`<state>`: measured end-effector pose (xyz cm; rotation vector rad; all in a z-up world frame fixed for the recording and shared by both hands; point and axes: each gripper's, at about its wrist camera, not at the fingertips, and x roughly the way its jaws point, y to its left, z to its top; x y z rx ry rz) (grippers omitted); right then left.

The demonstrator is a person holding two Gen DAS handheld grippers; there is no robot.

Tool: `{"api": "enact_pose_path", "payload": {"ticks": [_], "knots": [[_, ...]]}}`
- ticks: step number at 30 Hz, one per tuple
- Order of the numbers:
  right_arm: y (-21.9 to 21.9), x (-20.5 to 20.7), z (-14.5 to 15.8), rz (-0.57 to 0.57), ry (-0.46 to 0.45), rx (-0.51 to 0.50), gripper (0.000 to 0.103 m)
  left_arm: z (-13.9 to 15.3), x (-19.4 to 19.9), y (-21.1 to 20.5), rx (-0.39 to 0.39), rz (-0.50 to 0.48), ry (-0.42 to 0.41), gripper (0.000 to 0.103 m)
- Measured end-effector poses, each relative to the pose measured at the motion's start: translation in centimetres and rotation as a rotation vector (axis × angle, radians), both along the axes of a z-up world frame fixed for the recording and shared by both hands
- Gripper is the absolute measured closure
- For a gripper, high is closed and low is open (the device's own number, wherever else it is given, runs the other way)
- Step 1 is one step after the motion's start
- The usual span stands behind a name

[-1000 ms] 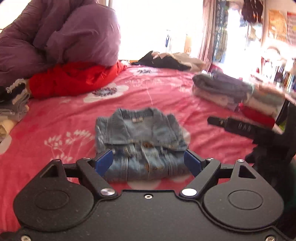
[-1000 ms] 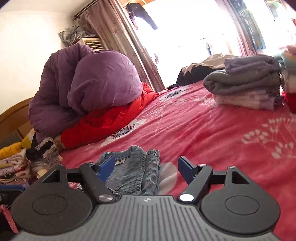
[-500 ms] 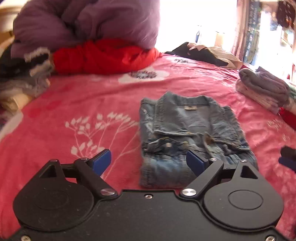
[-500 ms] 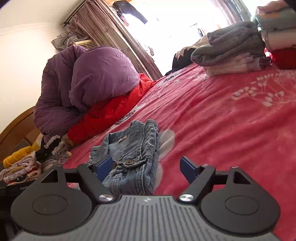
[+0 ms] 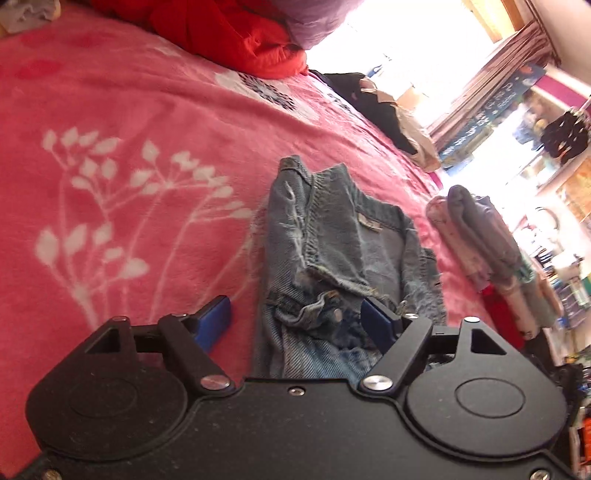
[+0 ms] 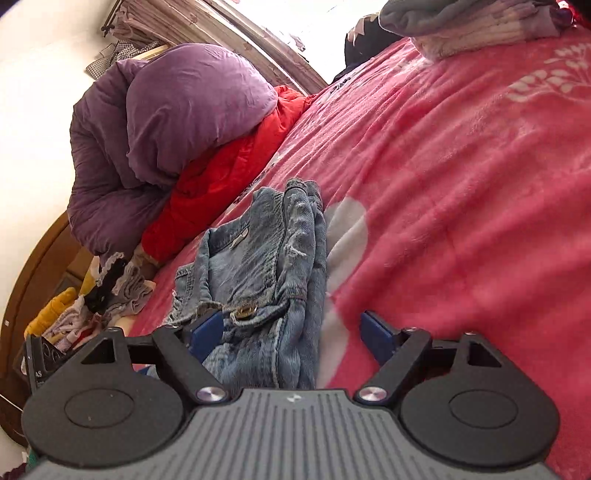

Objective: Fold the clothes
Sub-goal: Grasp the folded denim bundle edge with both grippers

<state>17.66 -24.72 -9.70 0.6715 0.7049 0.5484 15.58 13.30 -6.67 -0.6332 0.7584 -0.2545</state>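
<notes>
Straddling folded denim jacket (image 5: 332, 251) | left tongs (image 5: 295, 321) wide | right tongs (image 6: 291, 332) wide | pink blanket (image 5: 129, 129)

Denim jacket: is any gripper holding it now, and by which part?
Nothing is held. The left gripper and right gripper are both open, each straddling one near corner of the folded denim jacket.

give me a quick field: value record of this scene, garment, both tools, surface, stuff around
garment: denim jacket, folded into a compact bundle, collar side away from the cameras
surface: pink floral blanket covering the bed
left tool: open, straddling the jacket's near edge on one side
right tool: open, straddling the near edge on the other side
grasp: neither tool closed on the denim
folded stack: grey and pale clothes, apart from the jacket
pile: purple duvet on top of a red garment
</notes>
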Motion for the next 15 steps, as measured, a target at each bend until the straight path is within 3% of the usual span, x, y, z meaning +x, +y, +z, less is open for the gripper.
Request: {"api": "enact_pose_path", "payload": {"ticks": [2, 4, 6, 11, 15], "knots": [[0.3, 1.2, -0.2, 0.005, 0.011, 0.057, 0.018, -0.3, 0.7, -0.2, -0.008, -0.012, -0.005, 0.03], [1.1, 2.5, -0.4, 0.019, 0.004, 0.042, 0.02, -0.4, 1.5, -0.4, -0.027, -0.026, -0.014, 0.031], [2.0, 3.6, -0.5, 0.035, -0.009, 0.021, 0.022, -0.7, 2.5, -0.5, -0.043, -0.034, -0.017, 0.039], [2.4, 5.2, -0.8, 0.046, 0.014, 0.016, 0.042, -1.2, 4.3, -0.7, -0.09, -0.049, -0.02, 0.043], [2.9, 6.1, -0.6, 0.094, 0.061, 0.051, 0.041, -1.3, 4.2, -0.8, -0.147, -0.088, -0.016, 0.045]]}}
